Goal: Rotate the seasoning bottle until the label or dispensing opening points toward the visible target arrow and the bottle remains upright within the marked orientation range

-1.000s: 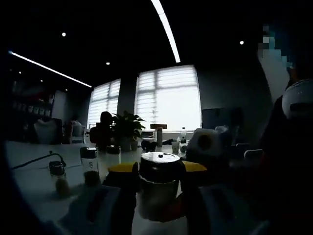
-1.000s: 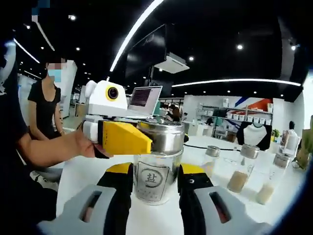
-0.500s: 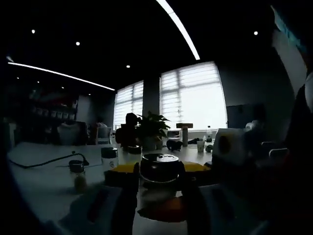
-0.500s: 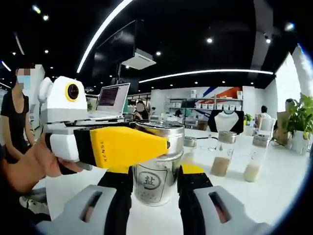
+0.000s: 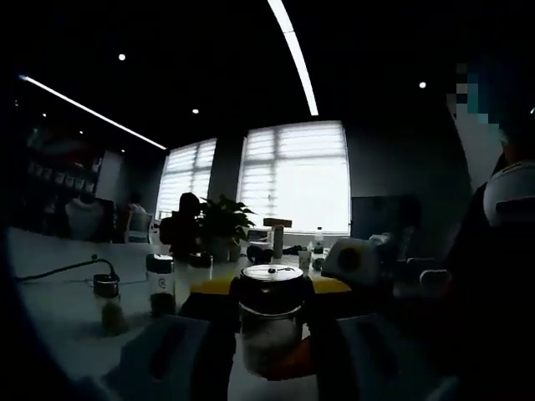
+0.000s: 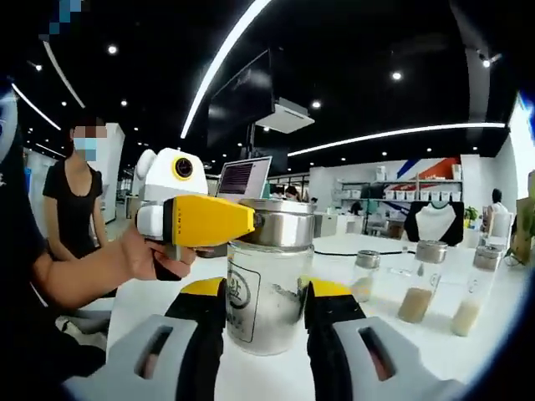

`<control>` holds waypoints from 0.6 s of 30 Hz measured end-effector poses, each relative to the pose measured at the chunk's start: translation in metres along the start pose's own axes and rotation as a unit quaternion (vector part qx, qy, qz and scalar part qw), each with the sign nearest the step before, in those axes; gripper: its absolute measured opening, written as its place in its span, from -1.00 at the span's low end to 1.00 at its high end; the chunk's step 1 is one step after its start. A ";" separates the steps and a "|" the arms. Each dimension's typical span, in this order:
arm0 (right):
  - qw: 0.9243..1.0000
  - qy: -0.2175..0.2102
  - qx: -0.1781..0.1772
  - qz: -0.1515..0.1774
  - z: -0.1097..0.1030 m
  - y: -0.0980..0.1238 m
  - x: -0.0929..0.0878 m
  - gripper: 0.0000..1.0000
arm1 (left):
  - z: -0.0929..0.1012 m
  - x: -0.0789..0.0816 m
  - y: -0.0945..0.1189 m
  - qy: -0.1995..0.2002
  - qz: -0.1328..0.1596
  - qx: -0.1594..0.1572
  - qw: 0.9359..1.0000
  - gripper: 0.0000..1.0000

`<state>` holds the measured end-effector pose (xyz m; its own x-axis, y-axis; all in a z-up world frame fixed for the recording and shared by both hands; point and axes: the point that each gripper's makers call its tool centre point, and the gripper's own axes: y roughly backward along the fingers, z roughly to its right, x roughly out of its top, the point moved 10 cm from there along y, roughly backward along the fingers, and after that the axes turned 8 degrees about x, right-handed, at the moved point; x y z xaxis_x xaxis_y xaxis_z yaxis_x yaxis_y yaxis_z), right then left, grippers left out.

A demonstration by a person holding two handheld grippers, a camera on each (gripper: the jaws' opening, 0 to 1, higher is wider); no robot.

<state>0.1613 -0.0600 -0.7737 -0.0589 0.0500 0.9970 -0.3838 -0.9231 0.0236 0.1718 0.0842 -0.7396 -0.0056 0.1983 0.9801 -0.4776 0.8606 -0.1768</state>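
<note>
The seasoning bottle [image 6: 266, 292] is a glass jar with a metal lid and stands upright on the white table [image 6: 401, 351]. Its label [image 6: 238, 291] is turned to the left side in the right gripper view. My right gripper [image 6: 266, 294] is shut on the glass body, with a yellow-tipped jaw pressed against each side. My left gripper [image 6: 209, 221] comes in from the left, held by a hand [image 6: 159, 255], and is shut on the lid. In the dim left gripper view the bottle [image 5: 267, 334] sits between that gripper's [image 5: 270, 288] jaws.
Three small glass bottles with pale contents [image 6: 418, 280] stand on the table to the right. Two more small bottles [image 5: 159, 282] and a potted plant [image 5: 221, 225] stand in the left gripper view. A laptop [image 6: 242, 177] and a standing person [image 6: 75, 200] are behind on the left.
The label faced the right gripper's camera before and is now turned to the left. The left gripper's jaw on the lid has swung back to the left. Both views have shifted with the hands.
</note>
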 end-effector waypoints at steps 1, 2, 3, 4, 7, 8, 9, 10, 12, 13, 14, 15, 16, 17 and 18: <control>1.000 0.000 -0.003 -0.002 0.000 0.000 0.000 -0.30 | 0.000 -0.001 0.000 0.002 -0.001 0.000 1.000 -0.35; 1.000 0.006 -0.013 -0.010 -0.001 0.001 -0.001 -0.31 | 0.002 -0.003 -0.002 0.006 -0.001 0.006 1.000 -0.35; 0.999 0.007 -0.033 -0.012 0.000 0.002 -0.001 -0.31 | 0.003 -0.004 -0.003 0.003 0.001 0.015 1.000 -0.34; 0.999 0.007 -0.041 -0.011 0.001 0.002 -0.001 -0.31 | 0.004 -0.004 -0.005 -0.001 0.004 0.029 1.000 -0.34; 0.996 -0.003 -0.087 -0.015 0.002 0.001 -0.004 -0.32 | 0.007 -0.008 -0.011 0.008 -0.002 0.079 0.997 -0.33; 0.996 -0.008 -0.092 -0.019 0.001 -0.001 -0.005 -0.32 | 0.008 -0.009 -0.012 0.005 -0.007 0.093 0.996 -0.32; 0.994 -0.017 -0.104 -0.020 0.000 -0.002 -0.007 -0.32 | 0.009 -0.011 -0.014 0.000 -0.010 0.101 0.995 -0.32; 0.993 -0.021 -0.111 -0.022 -0.001 -0.002 -0.007 -0.32 | 0.010 -0.012 -0.015 0.002 -0.011 0.107 0.994 -0.32; 0.991 -0.016 -0.129 -0.028 -0.002 -0.004 -0.009 -0.32 | 0.011 -0.015 -0.017 0.014 -0.007 0.133 0.991 -0.31; 0.991 -0.013 -0.132 -0.031 -0.002 -0.005 -0.010 -0.31 | 0.013 -0.016 -0.017 0.009 -0.006 0.143 0.990 -0.31; 0.991 -0.014 -0.129 -0.033 -0.001 -0.006 -0.011 -0.31 | 0.014 -0.017 -0.017 0.005 -0.007 0.147 0.989 -0.31; 0.992 -0.014 -0.124 -0.036 0.000 -0.005 -0.012 -0.31 | 0.014 -0.017 -0.016 -0.002 -0.009 0.151 0.989 -0.31; 0.993 -0.005 -0.115 -0.038 0.002 -0.005 -0.014 -0.30 | 0.014 -0.017 -0.015 -0.010 -0.013 0.153 0.988 -0.32; 0.994 0.009 -0.106 -0.040 0.003 -0.006 -0.014 -0.30 | 0.012 -0.017 -0.014 -0.011 -0.014 0.153 0.988 -0.32; 0.994 0.015 -0.098 -0.043 0.004 -0.005 -0.015 -0.29 | 0.010 -0.016 -0.012 -0.012 -0.014 0.153 0.988 -0.34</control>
<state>0.1681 -0.0575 -0.7884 -0.0438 0.1388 0.9894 -0.5602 -0.8234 0.0907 0.1688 0.0657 -0.7517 -0.0078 0.1624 0.9867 -0.7215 0.6823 -0.1181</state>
